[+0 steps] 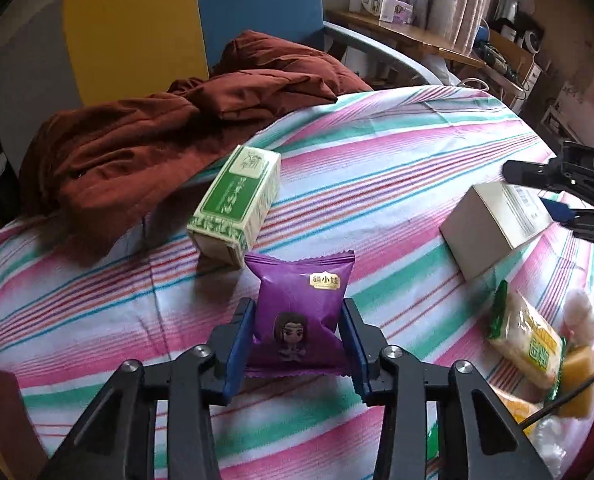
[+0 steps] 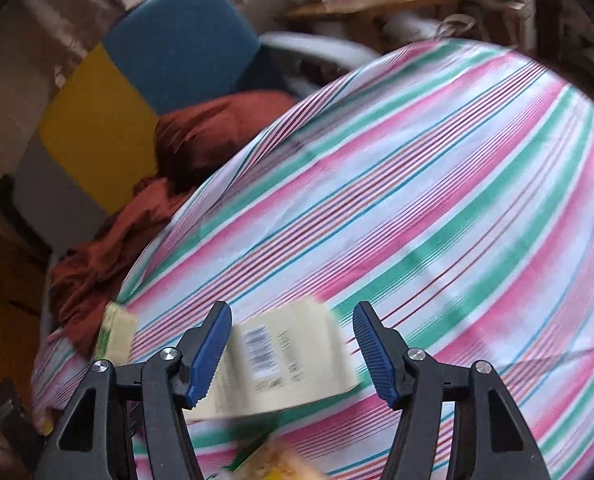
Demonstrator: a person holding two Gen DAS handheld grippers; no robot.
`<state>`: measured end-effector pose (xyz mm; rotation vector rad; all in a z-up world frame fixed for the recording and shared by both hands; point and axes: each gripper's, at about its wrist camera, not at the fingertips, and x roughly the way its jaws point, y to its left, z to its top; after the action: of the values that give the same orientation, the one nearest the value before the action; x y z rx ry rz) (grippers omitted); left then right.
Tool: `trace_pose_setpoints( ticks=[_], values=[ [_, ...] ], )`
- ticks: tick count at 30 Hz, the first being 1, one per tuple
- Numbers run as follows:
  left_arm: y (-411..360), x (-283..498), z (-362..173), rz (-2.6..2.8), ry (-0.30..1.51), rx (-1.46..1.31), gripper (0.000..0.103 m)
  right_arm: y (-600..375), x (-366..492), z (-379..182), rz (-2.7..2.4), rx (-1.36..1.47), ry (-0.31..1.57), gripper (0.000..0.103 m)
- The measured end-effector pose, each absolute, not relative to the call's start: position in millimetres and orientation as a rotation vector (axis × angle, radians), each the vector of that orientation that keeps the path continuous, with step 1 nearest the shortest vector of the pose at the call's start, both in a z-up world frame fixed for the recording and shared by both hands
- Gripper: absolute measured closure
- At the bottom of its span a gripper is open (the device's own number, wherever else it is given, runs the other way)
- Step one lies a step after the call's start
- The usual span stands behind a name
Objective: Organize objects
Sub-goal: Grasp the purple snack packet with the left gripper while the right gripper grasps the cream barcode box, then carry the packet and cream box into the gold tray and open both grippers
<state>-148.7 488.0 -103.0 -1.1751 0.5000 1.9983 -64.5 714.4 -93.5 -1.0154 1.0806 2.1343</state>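
Both grippers are down over the striped cloth point(image 1: 377, 168), and they stand differently. On my left gripper point(image 1: 297, 344) the blue pads press against the two sides of the purple snack packet point(image 1: 301, 308), so I am clamped on it; the packet lies flat on the cloth, just in front of the green box point(image 1: 237, 208). On my right gripper point(image 2: 293, 352) the jaws stand wide apart with the cream box point(image 2: 285, 360) between them, and the pads do not touch it as far as I can tell through the blur, so that one holds nothing yet. Seen from the left wrist, the cream box point(image 1: 493, 216) sits well to the right, near the yellow snack bag point(image 1: 529, 344). My worry on the left is the packet itself: it is a puffy, slick pillow pack, and a grip on its soft sides could let it squirt out or sag when I lift. On the right, closing while the hand is not square to the box could push it sideways, or tip it towards the yellow bag. The rust-red cloth point(image 1: 145, 152) bunched at the far edge could snag anything carried low.
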Motion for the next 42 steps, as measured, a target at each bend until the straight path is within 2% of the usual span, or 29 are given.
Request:
trace_pose_setpoints(
  ticks=[7,9,12,15,19,23,29,30,31,34,36,42],
  values=[
    [445,-134,-101,2.035,0.415,-1.277,0.063,675,-95,-109,2.31,-1.255,1.32,0.037],
    [433,-130,-99,2.053,0.388,-1.305,0.063,661,-103,-112,2.353,-1.358,1.331,0.037],
    [414,-122,-99,2.069,0.363,-1.335,0.063,640,-108,-104,2.429,-1.453,1.147,0.037],
    [401,-114,-98,2.085,0.377,-1.329,0.063,621,-104,-81,2.513,-1.421,0.845,0.025],
    [394,-107,-100,2.082,0.394,-1.316,0.063,603,-98,-52,2.612,-1.331,0.523,0.018],
    [395,-106,-101,2.077,0.404,-1.31,0.063,596,-112,-46,2.627,-1.378,0.279,0.018],
    [395,-107,-101,2.065,0.413,-1.314,0.063,576,-155,-70,2.552,-1.594,-0.013,0.018],
    [396,-108,-102,2.064,0.414,-1.315,0.063,576,-159,-75,2.522,-1.625,-0.036,0.019],
    [395,-108,-101,2.062,0.412,-1.316,0.063,576,-162,-79,2.507,-1.649,-0.042,0.024],
    [395,-108,-100,2.058,0.403,-1.317,0.064,569,-161,-89,2.47,-1.687,-0.053,0.049],
    [396,-108,-99,2.054,0.4,-1.313,0.064,563,-154,-89,2.492,-1.68,-0.015,0.052],
    [392,-96,-72,2.056,0.355,-1.235,0.064,552,-135,-88,2.486,-1.65,0.079,0.053]
  ],
)
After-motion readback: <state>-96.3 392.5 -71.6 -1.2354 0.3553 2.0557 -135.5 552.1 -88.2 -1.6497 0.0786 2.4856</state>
